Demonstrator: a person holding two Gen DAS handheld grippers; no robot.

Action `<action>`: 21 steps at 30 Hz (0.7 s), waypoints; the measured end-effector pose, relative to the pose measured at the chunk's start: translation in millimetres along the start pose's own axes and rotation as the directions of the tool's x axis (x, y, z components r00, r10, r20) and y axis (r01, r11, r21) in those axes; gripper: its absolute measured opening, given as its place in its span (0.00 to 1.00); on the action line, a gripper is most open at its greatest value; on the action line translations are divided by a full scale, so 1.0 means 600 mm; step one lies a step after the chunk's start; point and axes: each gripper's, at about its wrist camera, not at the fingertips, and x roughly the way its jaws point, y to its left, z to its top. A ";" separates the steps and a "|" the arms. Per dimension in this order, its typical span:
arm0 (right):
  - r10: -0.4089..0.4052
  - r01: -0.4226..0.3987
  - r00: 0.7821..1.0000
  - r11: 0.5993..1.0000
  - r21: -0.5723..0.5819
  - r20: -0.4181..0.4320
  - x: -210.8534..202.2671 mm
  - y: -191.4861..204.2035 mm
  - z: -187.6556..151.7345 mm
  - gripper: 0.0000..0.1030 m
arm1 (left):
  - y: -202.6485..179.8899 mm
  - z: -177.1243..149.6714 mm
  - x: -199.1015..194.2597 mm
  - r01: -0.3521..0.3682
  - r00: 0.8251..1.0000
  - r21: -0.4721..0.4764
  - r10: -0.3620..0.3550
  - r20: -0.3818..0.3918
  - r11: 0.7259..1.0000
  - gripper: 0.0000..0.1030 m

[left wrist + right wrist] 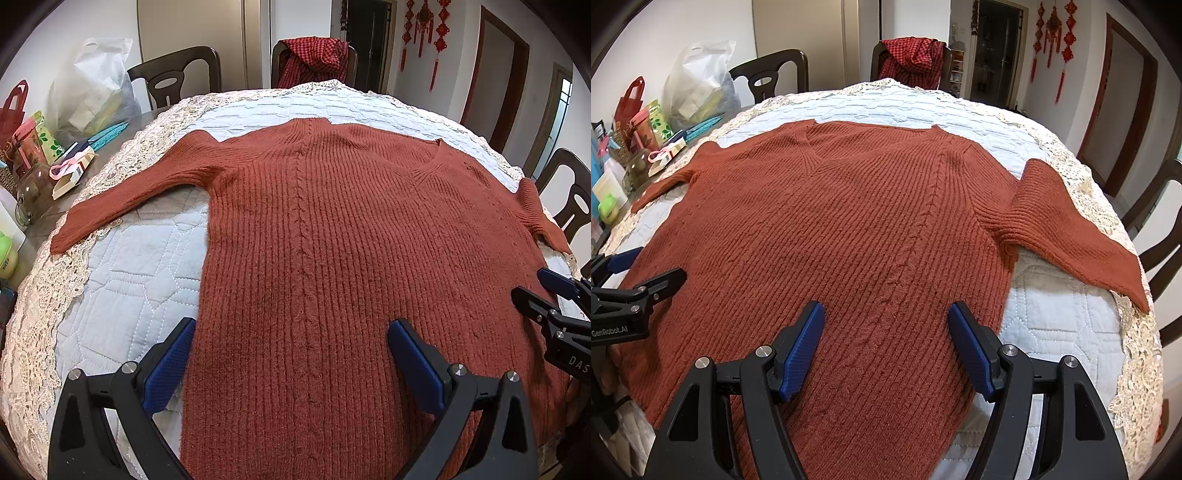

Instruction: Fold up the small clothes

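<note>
Our left claw (291,354) and right claw (886,343), both released, hover over the sweater (332,240) hem; its length runs away toward the collar.

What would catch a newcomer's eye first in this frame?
A rust-red ribbed sweater lies spread flat, front up, sleeves out, over a pale quilted cloth on the table. Both the left gripper and the right gripper hang open above its lower half, holding nothing. Beyond it, a red checked garment is draped over a chair.

Sweater (332,240) hem cut off by bottom edge, both views.
</note>
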 end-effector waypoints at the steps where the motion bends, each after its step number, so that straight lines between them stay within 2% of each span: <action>1: 0.001 -0.001 1.000 1.000 0.000 0.000 0.000 -0.001 0.000 0.68 | 0.000 0.000 0.000 0.000 1.000 0.000 0.000 -0.001 1.000 1.00; 21: 0.001 -0.001 1.000 1.000 0.001 0.000 0.000 -0.001 0.000 0.68 | 0.002 -0.005 0.001 -0.004 1.000 0.000 0.004 -0.002 1.000 1.00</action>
